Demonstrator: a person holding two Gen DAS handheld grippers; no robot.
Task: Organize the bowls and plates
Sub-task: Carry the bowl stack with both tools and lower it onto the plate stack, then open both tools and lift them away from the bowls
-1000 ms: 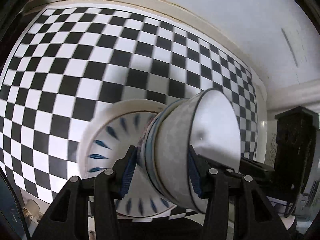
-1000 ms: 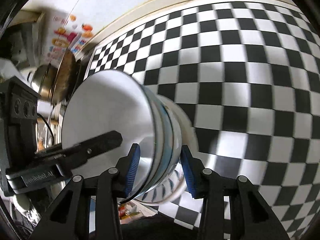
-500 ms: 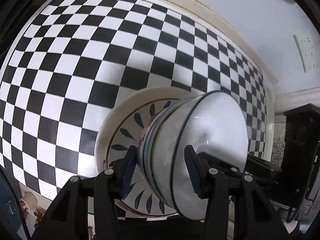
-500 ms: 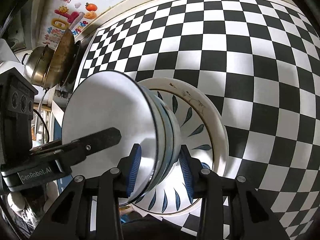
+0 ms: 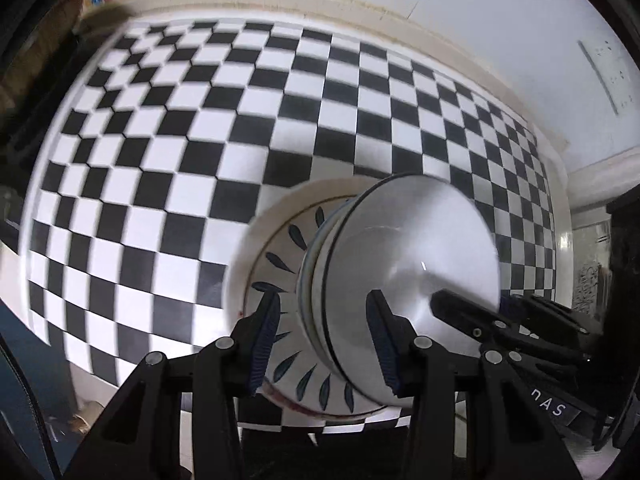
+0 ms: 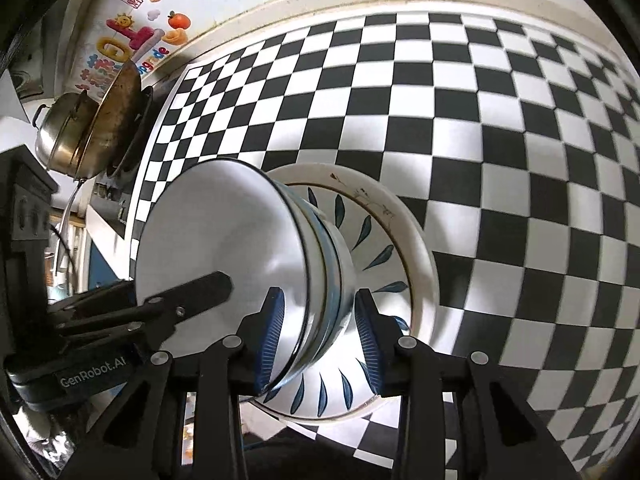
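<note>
A stack of white bowls (image 5: pixel 400 260) with thin dark rims hangs over a white plate (image 5: pixel 240 280) painted with blue leaves, on a black-and-white checkered table (image 5: pixel 160 160). My left gripper (image 5: pixel 324 300) has one side of the stack's rim between its pads, and its jaws are closing. On the opposite side my right gripper (image 6: pixel 318 294) is shut on the rim of the bowl stack (image 6: pixel 224 232), one pad inside and one outside. The plate (image 6: pixel 416 248) lies directly below. I cannot tell whether the stack's base touches it.
A steel pot (image 6: pixel 68 140) and a brown wok (image 6: pixel 120 108) stand past the table's left end, under colourful wall stickers (image 6: pixel 132 40). A white wall with a socket (image 5: pixel 604 76) runs behind the table. A dark object (image 5: pixel 624 240) stands at its right end.
Both grippers have carried the bowl stack sideways over the checkered table. The leaf plate shows more fully beneath it now. Both still have the rim between their pads.
</note>
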